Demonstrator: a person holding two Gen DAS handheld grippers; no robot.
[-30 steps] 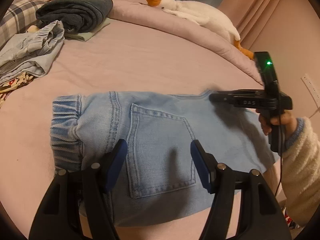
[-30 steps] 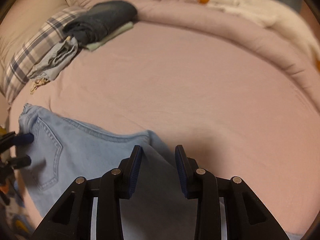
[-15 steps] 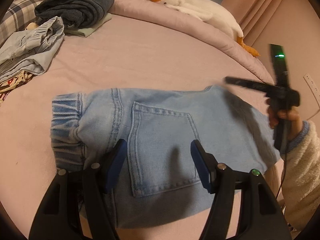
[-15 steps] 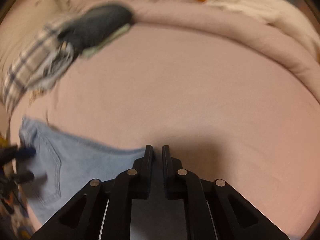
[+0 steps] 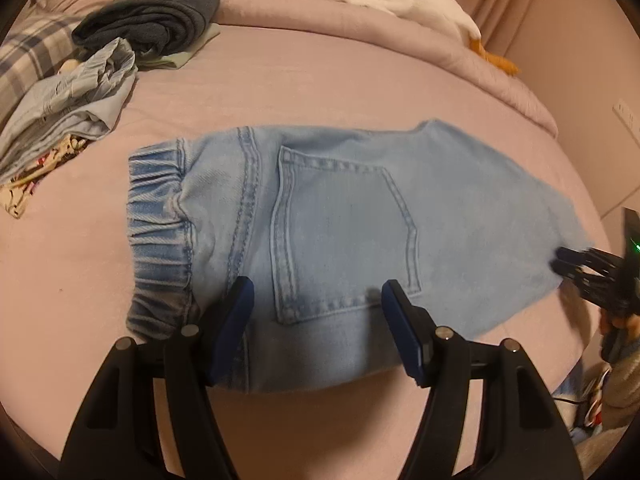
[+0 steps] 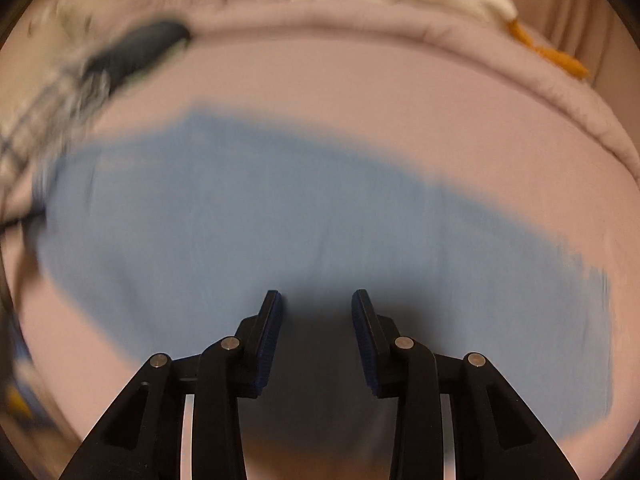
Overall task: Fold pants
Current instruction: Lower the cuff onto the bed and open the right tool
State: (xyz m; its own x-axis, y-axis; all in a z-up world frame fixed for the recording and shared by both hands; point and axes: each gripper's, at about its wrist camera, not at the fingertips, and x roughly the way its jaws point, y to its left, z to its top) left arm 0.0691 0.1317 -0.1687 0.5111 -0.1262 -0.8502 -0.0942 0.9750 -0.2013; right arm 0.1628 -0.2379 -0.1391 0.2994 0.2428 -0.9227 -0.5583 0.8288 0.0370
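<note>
The folded pants [image 5: 340, 240], soft pale denim with a gathered elastic cuff and a stitched pocket, lie flat on the pink bed [image 5: 280, 92]. The left gripper [image 5: 316, 320] hovers over their near edge, fingers apart and empty. The right gripper [image 6: 316, 320], blurred, is opening above the pants, gripping nothing. Only the left view shows the pocket sharply.

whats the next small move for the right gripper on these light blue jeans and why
Probably lower the right gripper onto the near edge of the folded light blue denim jeans and close on it. Its jaws are opening with nothing between them, just above the cloth, while the left gripper hovers open by the back pocket.
</note>
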